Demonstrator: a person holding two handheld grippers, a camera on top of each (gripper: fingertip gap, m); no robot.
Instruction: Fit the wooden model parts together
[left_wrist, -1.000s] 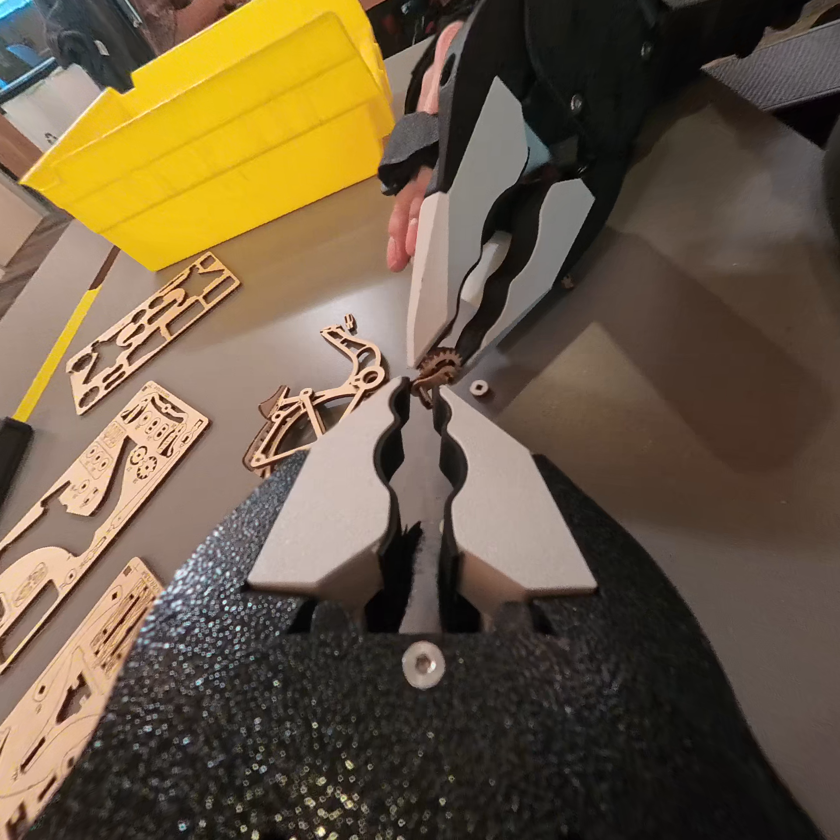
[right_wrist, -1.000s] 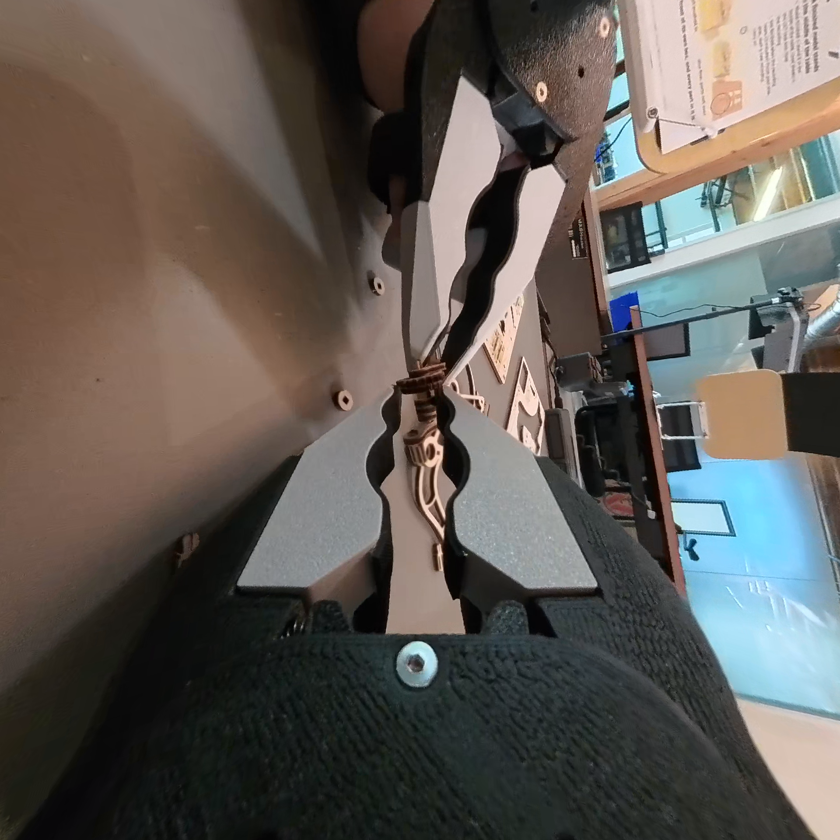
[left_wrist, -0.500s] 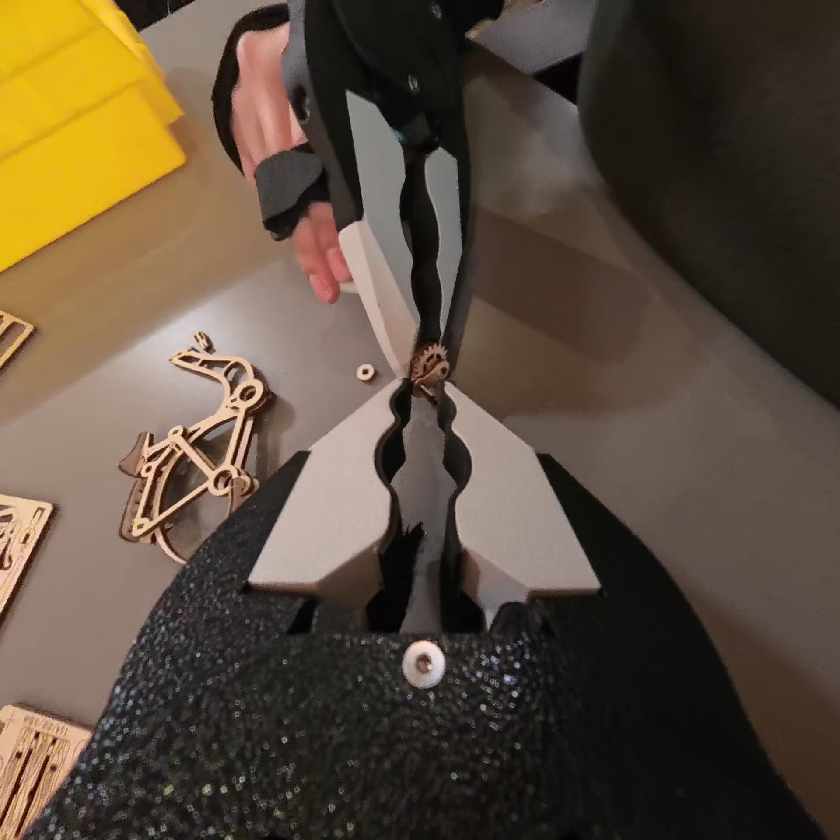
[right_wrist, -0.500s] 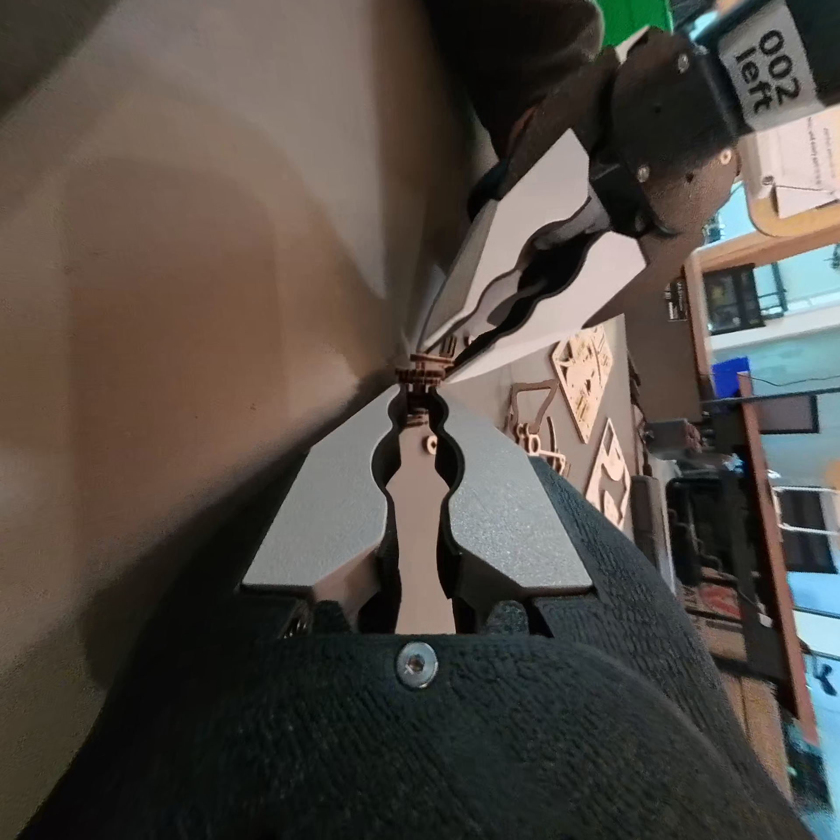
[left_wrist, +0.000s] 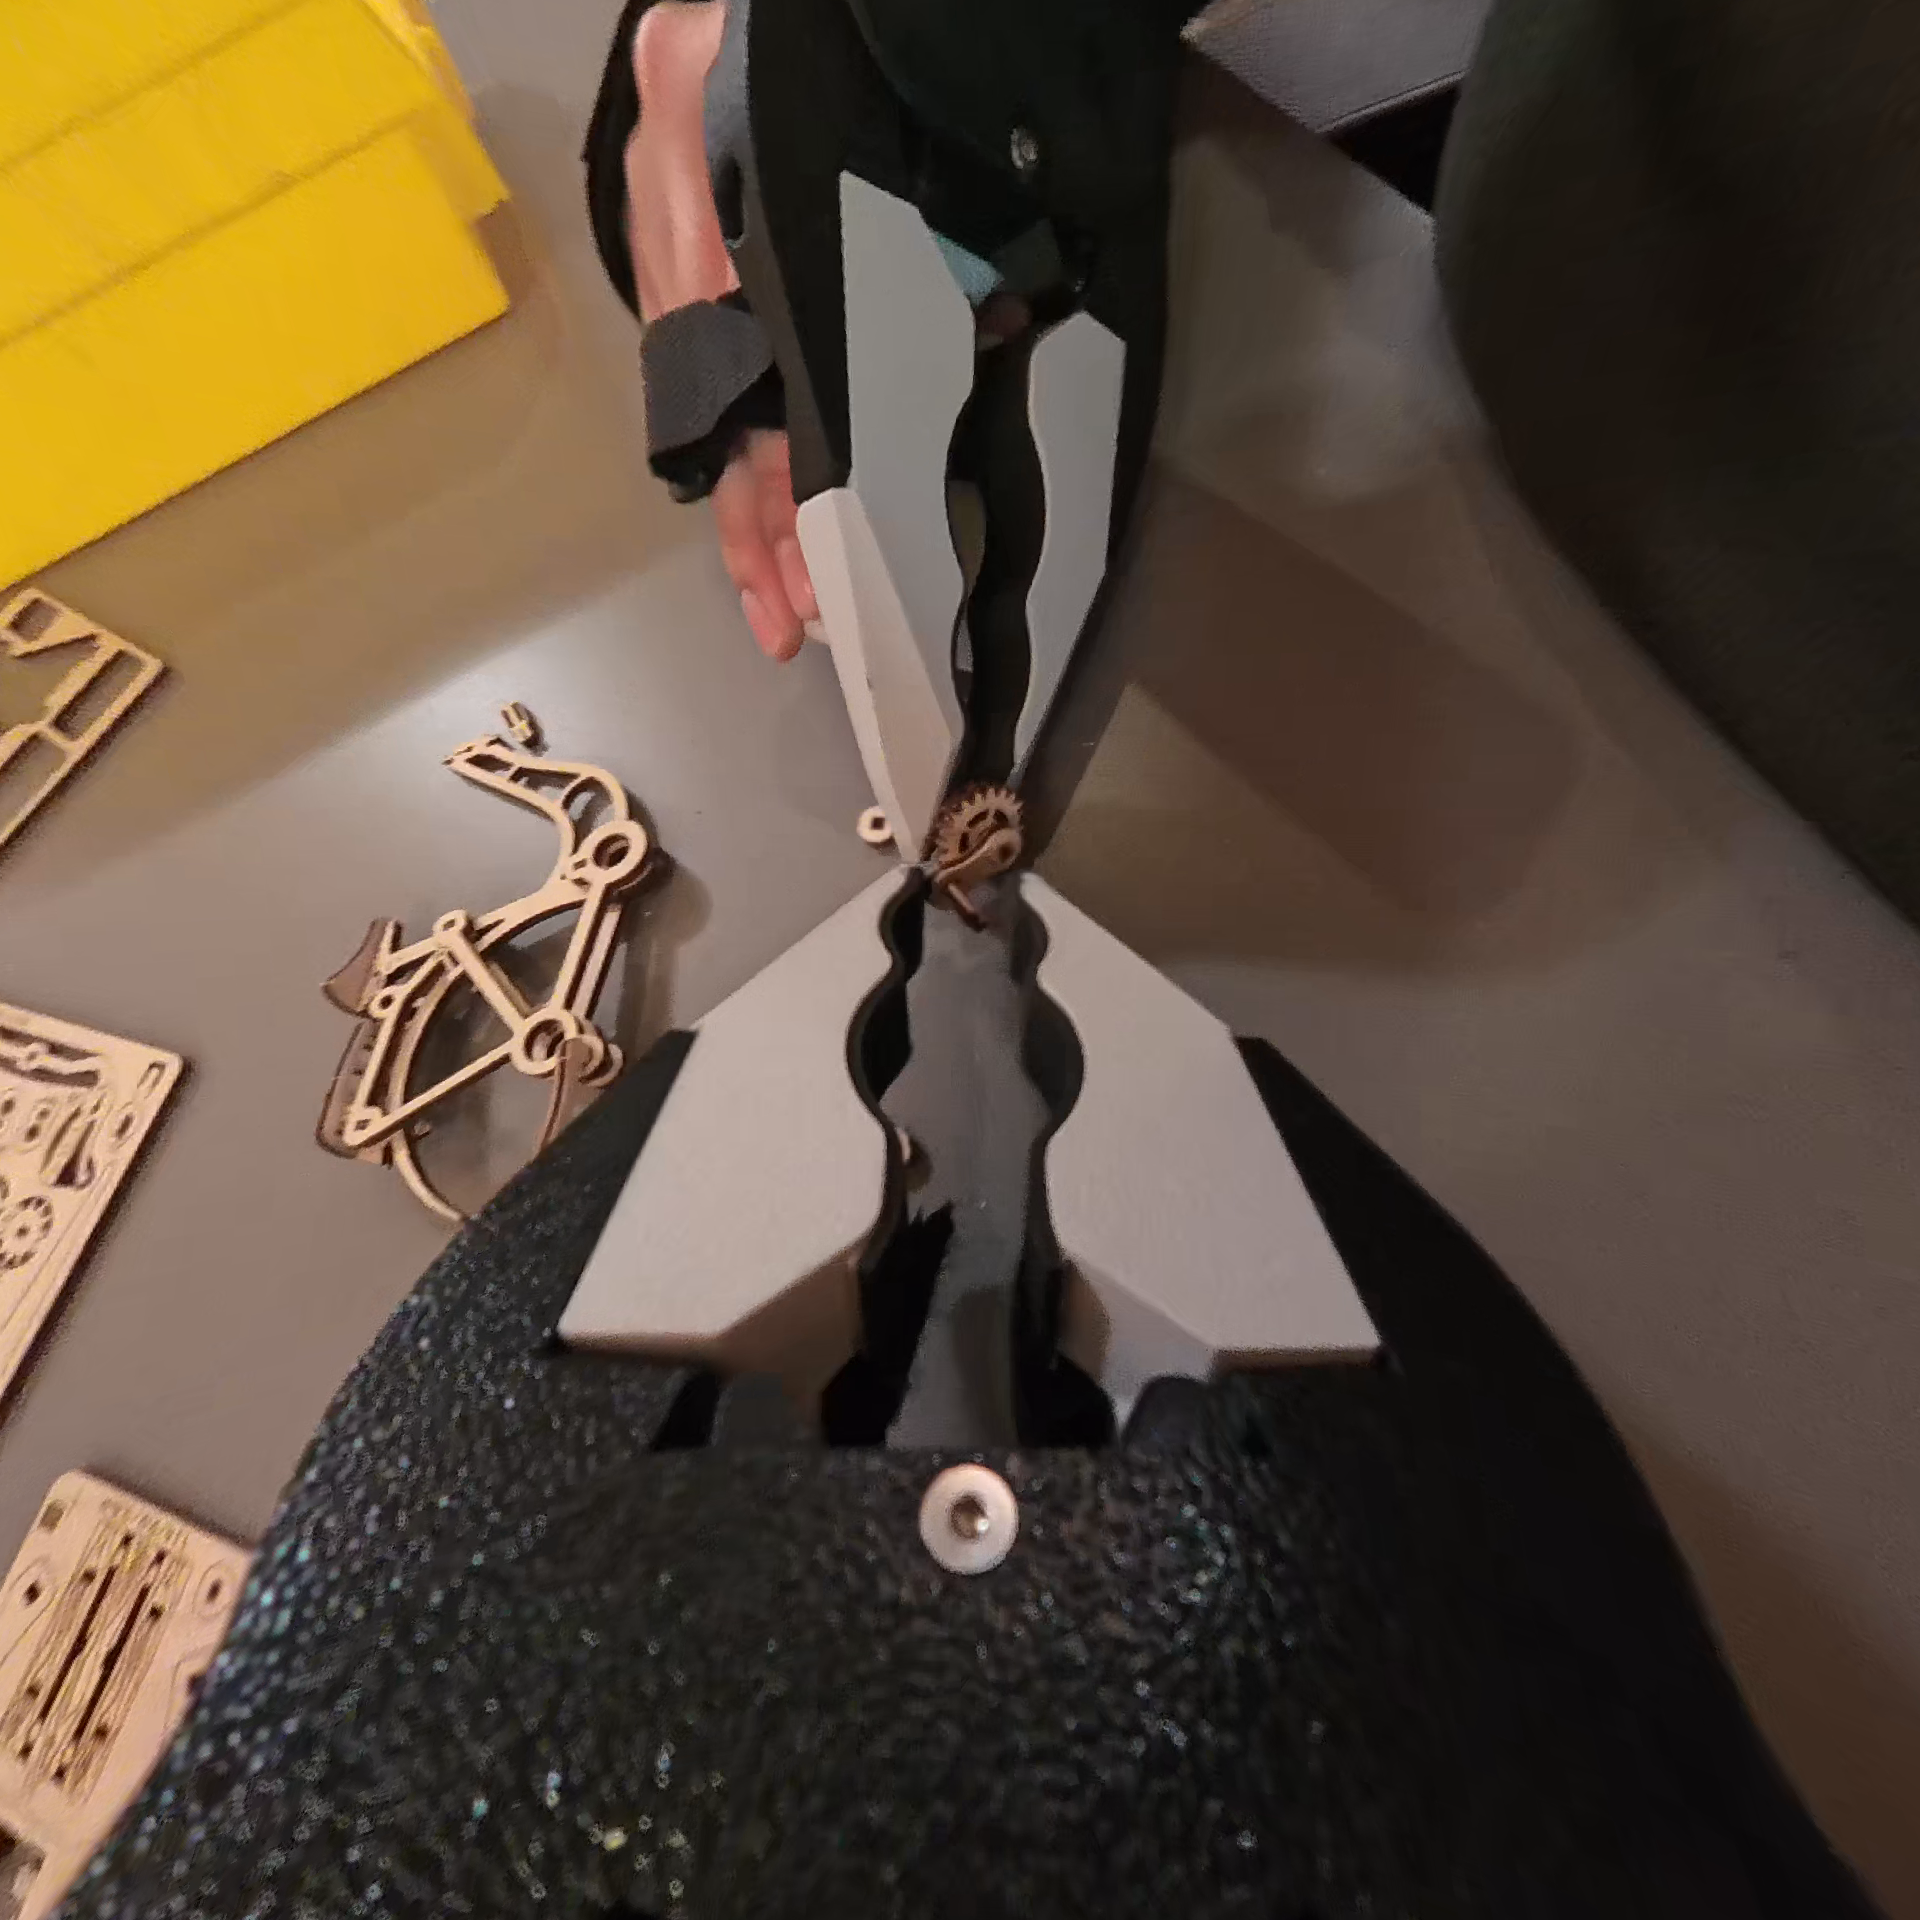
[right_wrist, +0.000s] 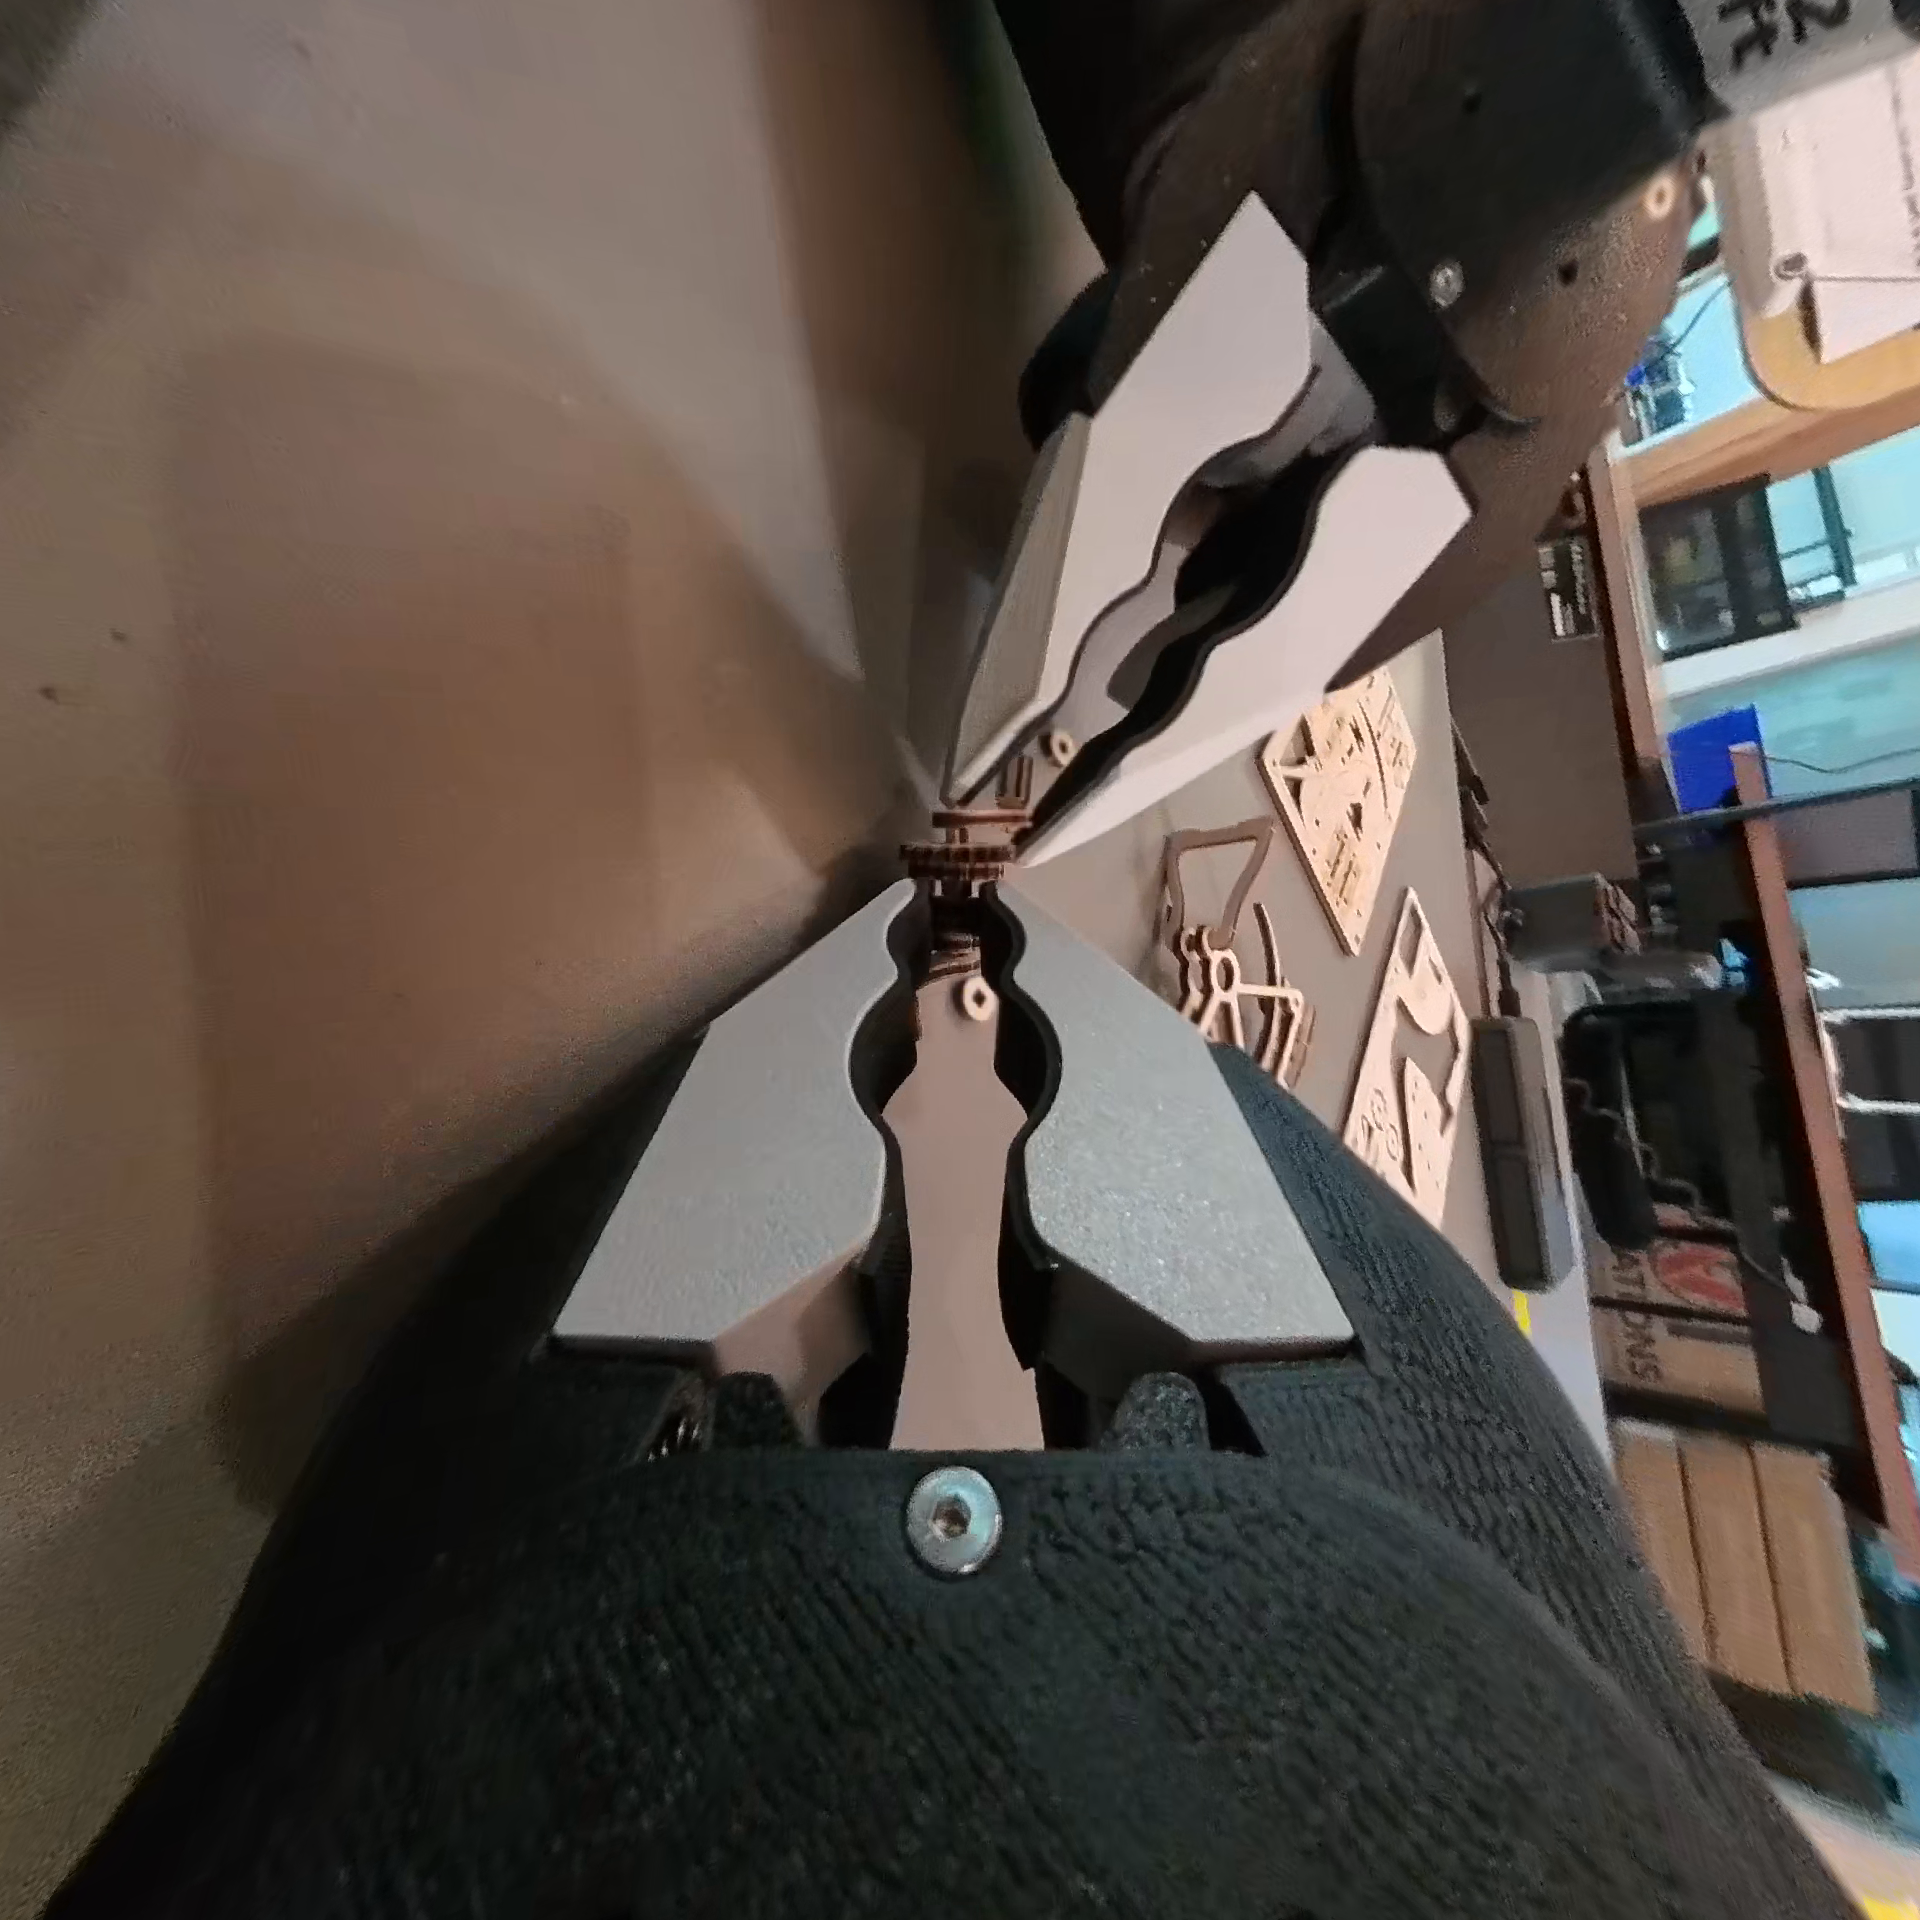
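- Both grippers still meeting tip to tip above the grey table (left_wrist: 1558, 1039), as half a second ago; left wrist view pulled slightly nearer, so more of the yellow bin (left_wrist: 208, 312) at far left back in frame, its edges blurred.
- Left gripper (left_wrist: 961, 883) narrowed onto the small gear assembly (left_wrist: 975, 836), pinching its lower, darker end; exact grip point hard to make out in shadow.
- Right gripper (right_wrist: 956, 894), closed to a narrow gap, clamped on the other end of the same gear assembly (right_wrist: 956, 857), seen edge-on there as stacked toothed discs on a short axle.
- In the right wrist view, left gripper (right_wrist: 987, 805) now reaching in from upper right at a flatter angle than before, tips on the top of the stack.
- Wooden bicycle frame piece (left_wrist: 488, 966) lying flat at left, shifted farther left in frame than earlier, its near end cut off by the gripper body.
- Tiny wooden washer (left_wrist: 876, 826) on the table just left of the meeting tips, partly hidden behind a grey finger.
- Laser-cut wooden sheets (left_wrist: 62, 1143) at the left edge, all cropped.
- A person's hand (left_wrist: 748, 499) with a dark strap behind the right gripper (left_wrist: 971, 800), mostly hidden.
- Background beyond the table in the right wrist view blurred and tilted sideways.
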